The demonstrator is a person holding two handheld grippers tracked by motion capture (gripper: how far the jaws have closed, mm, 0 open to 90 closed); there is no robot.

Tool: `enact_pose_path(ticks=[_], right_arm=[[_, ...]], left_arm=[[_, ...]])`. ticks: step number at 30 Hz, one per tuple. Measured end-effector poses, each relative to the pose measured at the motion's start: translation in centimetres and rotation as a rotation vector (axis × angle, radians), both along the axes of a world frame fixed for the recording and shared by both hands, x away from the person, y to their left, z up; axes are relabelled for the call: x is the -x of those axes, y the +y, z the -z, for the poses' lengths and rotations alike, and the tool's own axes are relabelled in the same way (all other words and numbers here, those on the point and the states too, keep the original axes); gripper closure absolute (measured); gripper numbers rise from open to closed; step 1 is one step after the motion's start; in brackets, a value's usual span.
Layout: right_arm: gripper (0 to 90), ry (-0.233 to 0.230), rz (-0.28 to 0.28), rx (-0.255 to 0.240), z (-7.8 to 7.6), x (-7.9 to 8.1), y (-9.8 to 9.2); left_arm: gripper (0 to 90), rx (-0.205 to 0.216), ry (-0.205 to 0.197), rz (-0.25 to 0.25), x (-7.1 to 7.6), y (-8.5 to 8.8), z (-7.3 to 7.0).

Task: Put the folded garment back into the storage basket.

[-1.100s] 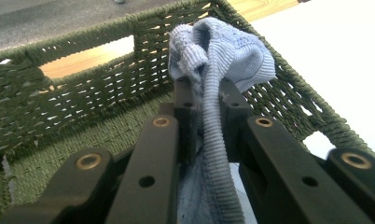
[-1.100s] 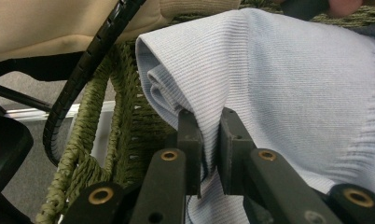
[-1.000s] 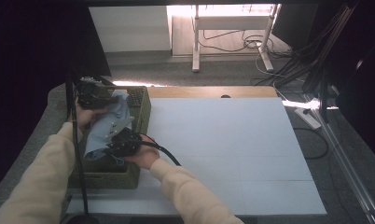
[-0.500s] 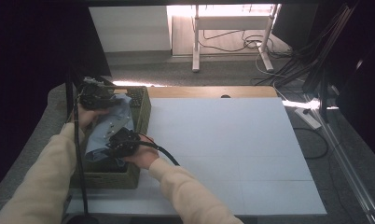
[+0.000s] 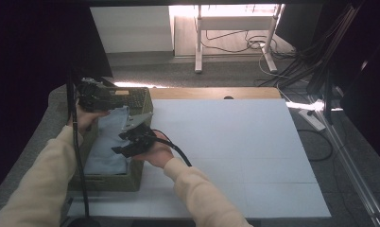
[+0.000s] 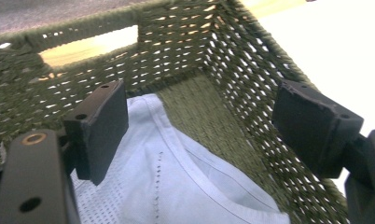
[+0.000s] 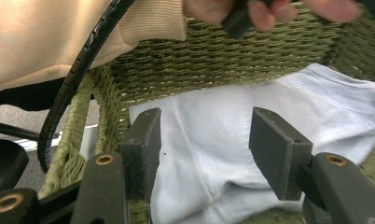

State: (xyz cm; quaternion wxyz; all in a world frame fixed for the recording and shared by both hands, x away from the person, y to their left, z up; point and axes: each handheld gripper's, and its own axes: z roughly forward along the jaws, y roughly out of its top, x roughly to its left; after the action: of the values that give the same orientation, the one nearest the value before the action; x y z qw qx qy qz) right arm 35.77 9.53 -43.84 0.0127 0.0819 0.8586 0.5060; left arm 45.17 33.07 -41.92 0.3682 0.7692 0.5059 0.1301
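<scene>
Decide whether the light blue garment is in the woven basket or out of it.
In. The light blue garment lies on the floor of the woven basket, walls around it; both grippers' jaws have just opened, nothing between them.

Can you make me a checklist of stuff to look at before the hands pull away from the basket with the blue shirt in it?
1. Left gripper let go of the shirt: ok, its jaws have just been opening and nothing is pinched.
2. Right gripper let go: ok, jaws have just been opening, cloth lies below them.
3. Shirt inside the basket: ok.
4. Shirt lying flat: cannot tell, part is hidden.
5. Cloth snagged on a jaw: cannot tell.
6. White table top free for the way out: ok.
</scene>
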Motion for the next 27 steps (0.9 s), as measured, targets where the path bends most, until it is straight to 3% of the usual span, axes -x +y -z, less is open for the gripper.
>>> enact_pose_path(ticks=[8,17,27], right_arm=[[44.2,0.025,0.052,-0.03,-0.2,-0.9,-3.4],[43.6,0.047,0.096,-0.048,-0.3,-1.2,-6.1],[42.4,0.047,0.135,-0.054,-0.5,-0.9,-9.3]], left_arm=[[21.3,0.0,-0.025,0.041,1.1,-1.0,-0.5],[22.4,0.029,-0.049,0.063,2.7,-1.7,-0.9],[22.6,0.067,-0.088,0.096,5.6,-3.2,-1.4]])
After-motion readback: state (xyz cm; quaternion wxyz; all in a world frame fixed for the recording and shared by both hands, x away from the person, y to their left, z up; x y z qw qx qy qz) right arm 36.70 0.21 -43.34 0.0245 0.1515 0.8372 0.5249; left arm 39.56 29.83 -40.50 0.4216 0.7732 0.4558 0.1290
